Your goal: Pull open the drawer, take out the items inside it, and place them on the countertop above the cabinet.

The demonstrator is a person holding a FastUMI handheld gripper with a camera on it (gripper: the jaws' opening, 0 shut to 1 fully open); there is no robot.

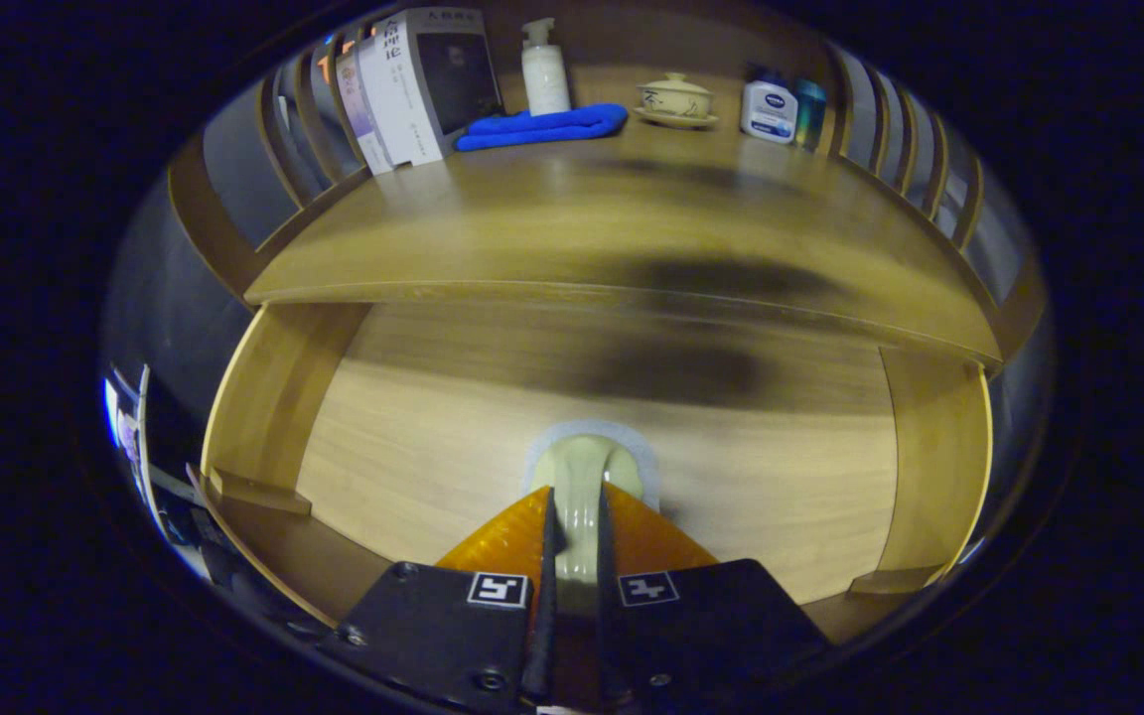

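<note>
Wooden countertop stretches beyond my claw, with books, a pump bottle, a blue cloth, a lidded cup and small containers along its back. Below it the drawer stands pulled open, so that step looks finished. My claw is pinching a pale packet just above the drawer floor. I see nothing else in the drawer. I judge that bringing the packet up onto the countertop remains.

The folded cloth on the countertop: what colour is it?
Blue cloth, clearest in the gripper view.
</note>
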